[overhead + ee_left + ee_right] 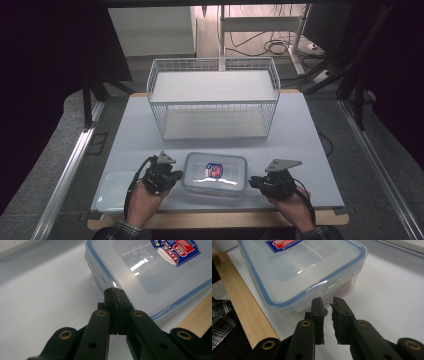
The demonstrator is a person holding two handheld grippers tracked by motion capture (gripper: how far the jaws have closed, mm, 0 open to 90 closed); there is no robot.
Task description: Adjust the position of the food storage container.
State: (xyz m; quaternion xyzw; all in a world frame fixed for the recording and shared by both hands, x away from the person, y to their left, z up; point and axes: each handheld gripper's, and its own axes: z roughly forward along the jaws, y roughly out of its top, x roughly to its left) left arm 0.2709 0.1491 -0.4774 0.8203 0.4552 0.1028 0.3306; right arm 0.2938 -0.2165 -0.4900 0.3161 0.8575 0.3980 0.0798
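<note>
Here we are over the table (300,125), and dead centre in the lower half of the high view sits the clear lidded container (215,174), blue seal round its rim, a red and blue label on top. Flanking it, the left gripper (172,176) at lower left and the right gripper (253,181) at lower right, each in a hand, both aimed inward at the box's short ends.

Around it: a white wire basket (214,97) fills the upper middle, well apart from the box. A second clear tray (112,190) lies at the far lower left, just beside the left hand (142,202), partly covered by it.

In the left gripper view the jaws are pressed flat together, nothing between them, tips right at the box's side latch (100,280); whether they touch it is hard to say. In the right gripper view the jaws stand a narrow gap apart, gripping nothing, just short of the near wall. Something reddish shows inside, too blurred to name. A checked sleeve (222,320) is cut off at the lower left.
</note>
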